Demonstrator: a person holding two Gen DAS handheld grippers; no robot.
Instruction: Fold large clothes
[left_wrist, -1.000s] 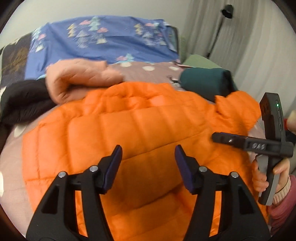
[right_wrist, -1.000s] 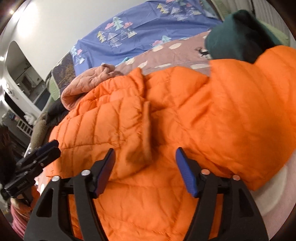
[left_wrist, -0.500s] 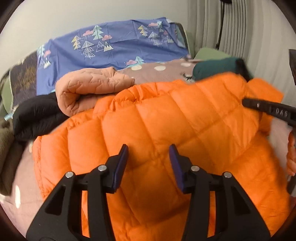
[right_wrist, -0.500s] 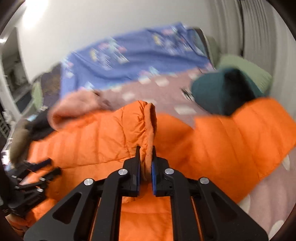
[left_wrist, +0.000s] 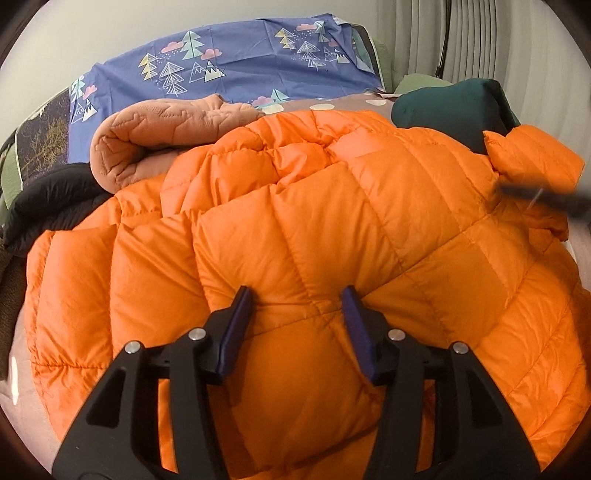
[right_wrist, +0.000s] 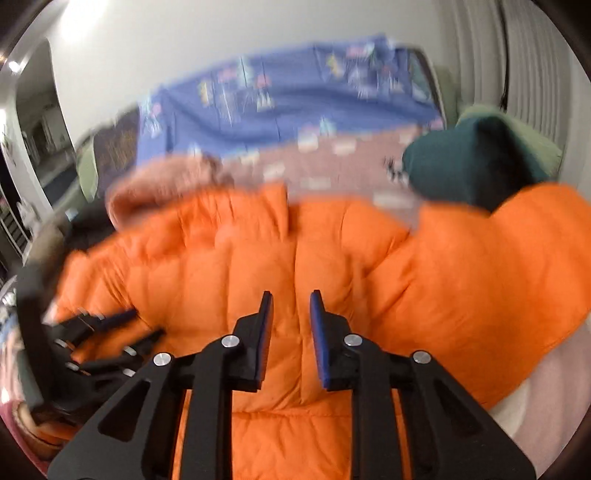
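Observation:
An orange quilted puffer jacket (left_wrist: 314, 221) lies spread over the bed and fills the middle of both views; it also shows in the right wrist view (right_wrist: 461, 288). My left gripper (left_wrist: 297, 295) is open with its fingertips just above the jacket's middle panels and holds nothing. My right gripper (right_wrist: 290, 299) is open by a narrow gap above the jacket's centre seam and holds nothing. The right wrist view is blurred by motion. The left gripper also shows at the left of the right wrist view (right_wrist: 99, 332).
A peach quilted garment (left_wrist: 155, 136) and a black garment (left_wrist: 51, 203) lie behind the jacket at the left. A dark green folded item (left_wrist: 454, 107) sits at the back right. A blue tree-print sheet (left_wrist: 236, 62) covers the far bed. Curtains (left_wrist: 517, 40) hang at the right.
My right gripper shut on a fold of the jacket, lifted it, then opened and let it go. My left gripper narrowed, then widened, and moved closer over the jacket.

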